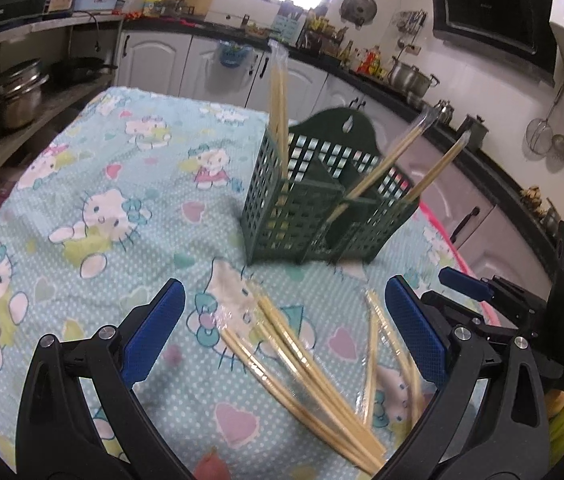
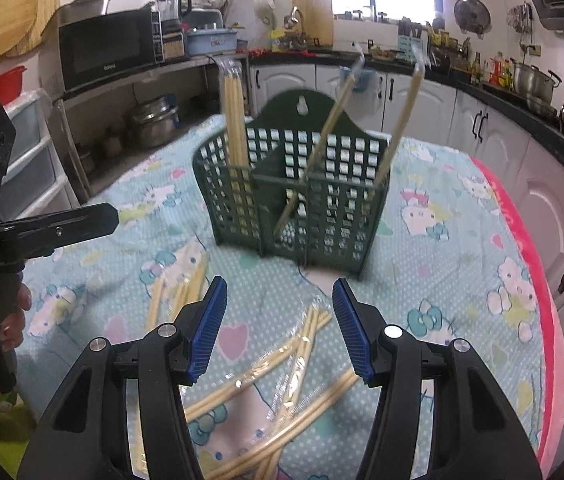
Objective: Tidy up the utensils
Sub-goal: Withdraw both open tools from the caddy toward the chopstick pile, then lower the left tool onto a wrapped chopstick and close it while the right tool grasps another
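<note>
Plastic-wrapped bamboo chopsticks [image 2: 282, 364] lie crossed at lower centre, before our green slotted plastic holder [image 2: 297, 200]; our left gripper [image 1: 282, 328] and right gripper [image 2: 280, 328] hang apart, empty. We should pinch one pair mid-length.

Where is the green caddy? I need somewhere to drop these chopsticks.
The green caddy stands mid-table in both views, beyond the loose chopsticks, on the patterned cloth.
</note>
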`<state>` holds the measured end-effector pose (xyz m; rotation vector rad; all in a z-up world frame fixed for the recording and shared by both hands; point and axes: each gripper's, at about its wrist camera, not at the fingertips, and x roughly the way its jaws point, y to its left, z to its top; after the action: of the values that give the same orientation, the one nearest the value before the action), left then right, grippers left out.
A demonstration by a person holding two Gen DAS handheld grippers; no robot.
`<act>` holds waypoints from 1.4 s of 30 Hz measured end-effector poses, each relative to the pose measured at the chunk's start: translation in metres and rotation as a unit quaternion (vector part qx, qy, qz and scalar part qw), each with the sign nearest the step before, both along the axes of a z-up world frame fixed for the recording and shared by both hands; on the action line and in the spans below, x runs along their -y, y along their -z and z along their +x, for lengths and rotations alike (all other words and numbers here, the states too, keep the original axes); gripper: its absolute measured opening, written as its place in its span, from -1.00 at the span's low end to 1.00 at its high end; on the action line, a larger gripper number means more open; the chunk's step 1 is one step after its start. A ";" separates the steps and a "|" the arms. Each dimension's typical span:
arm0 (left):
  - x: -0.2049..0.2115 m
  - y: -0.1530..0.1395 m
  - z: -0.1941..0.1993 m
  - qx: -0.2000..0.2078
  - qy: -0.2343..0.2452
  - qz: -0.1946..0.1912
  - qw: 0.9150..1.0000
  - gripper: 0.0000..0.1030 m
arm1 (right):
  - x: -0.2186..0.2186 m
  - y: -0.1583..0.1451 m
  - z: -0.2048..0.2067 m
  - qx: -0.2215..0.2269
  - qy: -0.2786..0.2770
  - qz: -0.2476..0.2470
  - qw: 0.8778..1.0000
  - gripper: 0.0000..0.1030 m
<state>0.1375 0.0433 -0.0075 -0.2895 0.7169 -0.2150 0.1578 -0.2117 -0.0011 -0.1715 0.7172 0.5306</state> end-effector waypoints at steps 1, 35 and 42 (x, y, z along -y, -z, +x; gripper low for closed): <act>0.000 0.004 0.001 -0.005 0.001 0.001 1.000 0.80 | 0.001 0.004 0.001 -0.005 0.002 -0.003 1.000 0.02; -0.021 0.069 0.024 -0.116 -0.005 -0.067 0.991 -0.49 | 0.020 0.068 0.044 -0.149 0.029 0.023 0.988 -0.51; -0.023 0.082 0.033 -0.144 -0.023 -0.064 0.987 -0.50 | 0.020 0.068 0.044 -0.152 0.031 0.026 0.987 -0.51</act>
<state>0.1705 0.0662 -0.0893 -0.4651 0.9829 -0.1779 0.2019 -0.2320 -0.0694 -0.0188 1.0025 0.5210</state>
